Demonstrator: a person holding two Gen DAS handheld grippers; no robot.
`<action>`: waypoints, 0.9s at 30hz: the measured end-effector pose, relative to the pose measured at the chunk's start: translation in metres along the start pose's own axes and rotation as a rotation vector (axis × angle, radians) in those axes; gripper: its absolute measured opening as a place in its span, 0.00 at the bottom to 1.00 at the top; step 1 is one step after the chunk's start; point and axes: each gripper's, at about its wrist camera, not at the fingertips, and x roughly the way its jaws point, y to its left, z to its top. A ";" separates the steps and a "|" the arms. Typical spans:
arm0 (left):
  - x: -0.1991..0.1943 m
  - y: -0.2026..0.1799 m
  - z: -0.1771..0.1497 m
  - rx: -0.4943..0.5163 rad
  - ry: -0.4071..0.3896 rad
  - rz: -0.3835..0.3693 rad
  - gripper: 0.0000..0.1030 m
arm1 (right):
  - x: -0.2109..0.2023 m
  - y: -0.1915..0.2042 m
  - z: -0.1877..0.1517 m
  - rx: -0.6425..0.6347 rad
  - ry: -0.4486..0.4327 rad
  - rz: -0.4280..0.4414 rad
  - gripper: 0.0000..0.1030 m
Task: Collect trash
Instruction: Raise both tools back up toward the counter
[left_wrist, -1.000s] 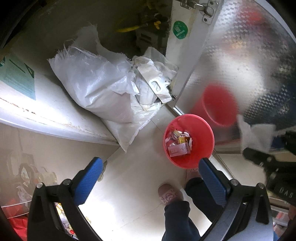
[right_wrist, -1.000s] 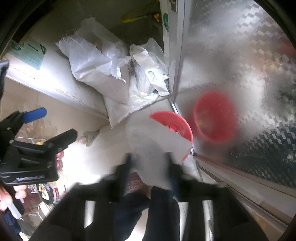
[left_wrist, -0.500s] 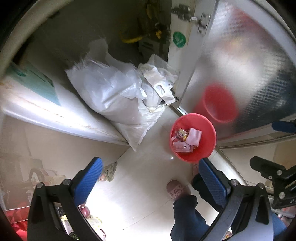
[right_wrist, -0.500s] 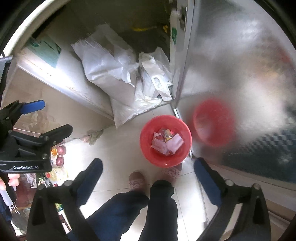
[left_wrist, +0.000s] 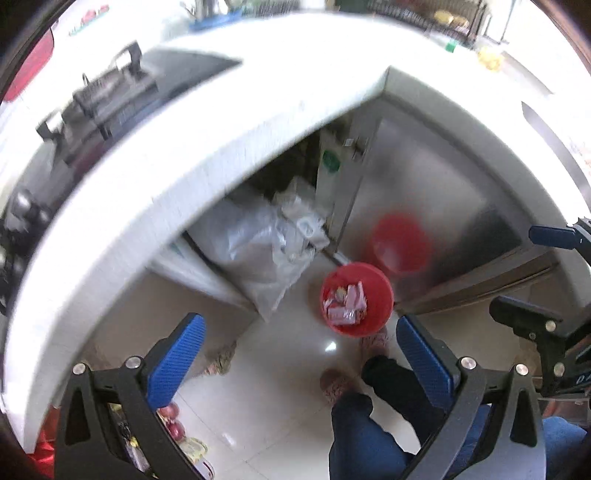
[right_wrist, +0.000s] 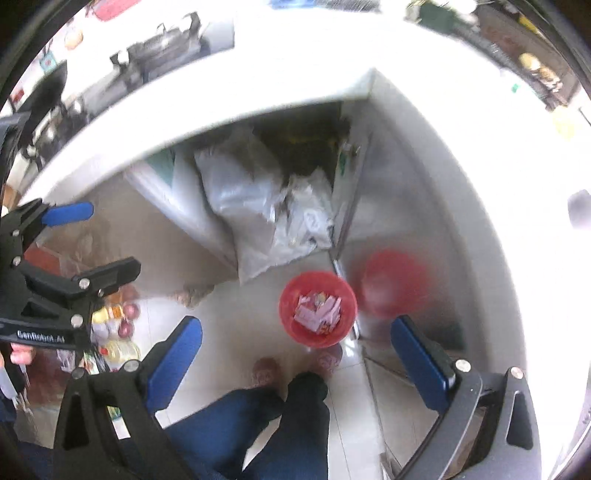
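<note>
With both of my grippers hanging high above the floor, the drop-off step looks finished to me; the red bin (right_wrist: 317, 308) stands on the pale tiles just beside the steel cabinet door (right_wrist: 399, 206), and crumpled wrappers and paper (right_wrist: 318, 312) lie inside it. My right gripper (right_wrist: 295, 354) has its blue pads spread wide, its jaws having just been opening, and nothing sits between them; my left gripper (left_wrist: 299, 354) is just as wide and just as bare. From the left view the bin (left_wrist: 356, 299) sits past my slippered feet (left_wrist: 338, 382), with white sacks (left_wrist: 258, 251) slumped under the white counter (left_wrist: 207, 147) behind it.

So I judge this the stretch between one deposit and the next pickup; what comes next calls for finding more rubbish. None shows loose on the tiles that I can tell, though the frames are blurred; the counter top, with a dark stove (left_wrist: 107, 92) on it, seems the likeliest place to look. That would mean levelling one gripper toward the surface and keeping the jaws spread until a scrap sits squarely between the pads.
</note>
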 end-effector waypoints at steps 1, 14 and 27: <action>-0.011 -0.002 0.005 0.003 -0.018 -0.001 1.00 | -0.011 -0.002 0.002 0.014 -0.018 -0.003 0.99; -0.081 -0.041 0.076 0.111 -0.183 0.001 1.00 | -0.096 -0.038 0.024 0.151 -0.186 -0.086 0.99; -0.099 -0.089 0.148 0.253 -0.251 -0.058 1.00 | -0.139 -0.088 0.042 0.280 -0.261 -0.156 0.99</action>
